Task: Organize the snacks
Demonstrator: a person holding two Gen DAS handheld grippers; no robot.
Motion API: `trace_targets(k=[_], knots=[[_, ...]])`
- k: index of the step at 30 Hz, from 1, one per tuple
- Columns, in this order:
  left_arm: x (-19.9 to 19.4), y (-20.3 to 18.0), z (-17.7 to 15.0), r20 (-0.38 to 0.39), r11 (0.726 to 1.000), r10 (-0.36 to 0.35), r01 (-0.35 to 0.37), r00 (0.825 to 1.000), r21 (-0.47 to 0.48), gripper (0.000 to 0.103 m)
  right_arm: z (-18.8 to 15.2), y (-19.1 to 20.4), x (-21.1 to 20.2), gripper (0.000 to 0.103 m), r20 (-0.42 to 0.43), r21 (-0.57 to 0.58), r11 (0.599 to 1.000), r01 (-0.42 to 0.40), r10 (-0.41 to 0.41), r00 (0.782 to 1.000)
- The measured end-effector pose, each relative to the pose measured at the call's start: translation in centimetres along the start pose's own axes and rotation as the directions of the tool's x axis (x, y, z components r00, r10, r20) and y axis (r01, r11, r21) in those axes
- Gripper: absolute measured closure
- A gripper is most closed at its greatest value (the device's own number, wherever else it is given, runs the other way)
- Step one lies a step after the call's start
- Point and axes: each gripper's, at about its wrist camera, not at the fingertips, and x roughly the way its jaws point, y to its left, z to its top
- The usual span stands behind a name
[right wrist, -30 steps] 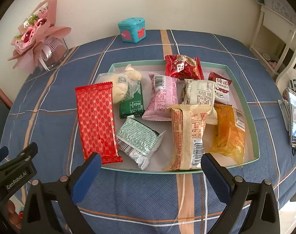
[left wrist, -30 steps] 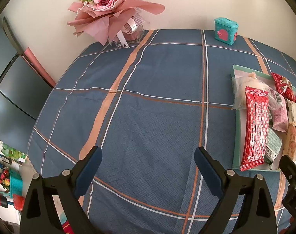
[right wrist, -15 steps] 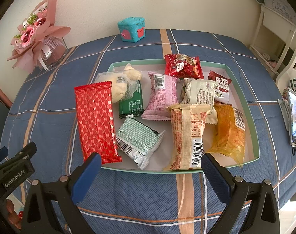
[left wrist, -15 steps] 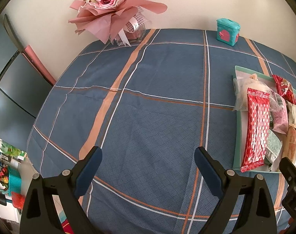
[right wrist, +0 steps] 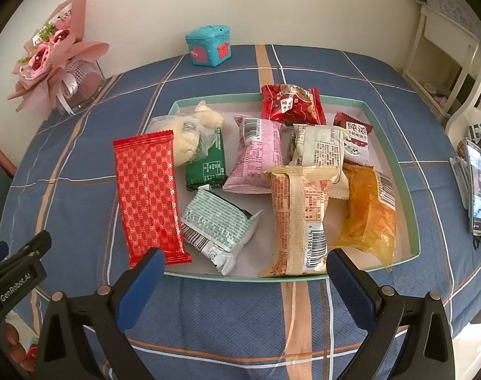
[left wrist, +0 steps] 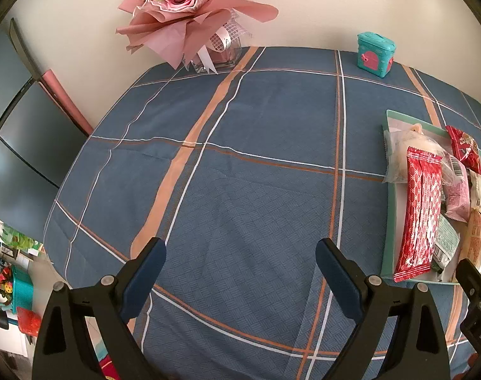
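Observation:
A shallow green-rimmed tray on the blue plaid tablecloth holds several snack packets. A long red packet lies over its left rim. A mint-green packet, a pink packet, an orange-and-cream packet and a yellow packet lie inside. My right gripper is open and empty, just before the tray's near rim. My left gripper is open and empty over bare cloth, left of the tray. The red packet also shows in the left wrist view.
A pink bouquet in a glass vase stands at the back left by the wall. A teal toy box sits at the back. A phone lies at the table's right edge. A white chair stands beyond.
My left gripper has swung slightly left, so the tray slid toward the right edge of its view. My right gripper has barely moved. Both stay open.

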Motion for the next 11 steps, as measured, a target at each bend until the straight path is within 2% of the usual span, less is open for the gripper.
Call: trace_targets(k=[4,11], knots=[[-0.75,0.09,-0.03,0.052,1.0,-0.015,0.015,0.999,0.001,0.007,-0.02,-0.02,0.02,0.0,-0.001,0.0,1.0,0.0,0.0,1.0],[-0.58,0.24,0.12,0.04,1.0,-0.02,0.02,0.999,-0.004,0.007,0.02,-0.04,0.06,0.0,-0.001,-0.002,1.0,0.0,0.0,1.0]])
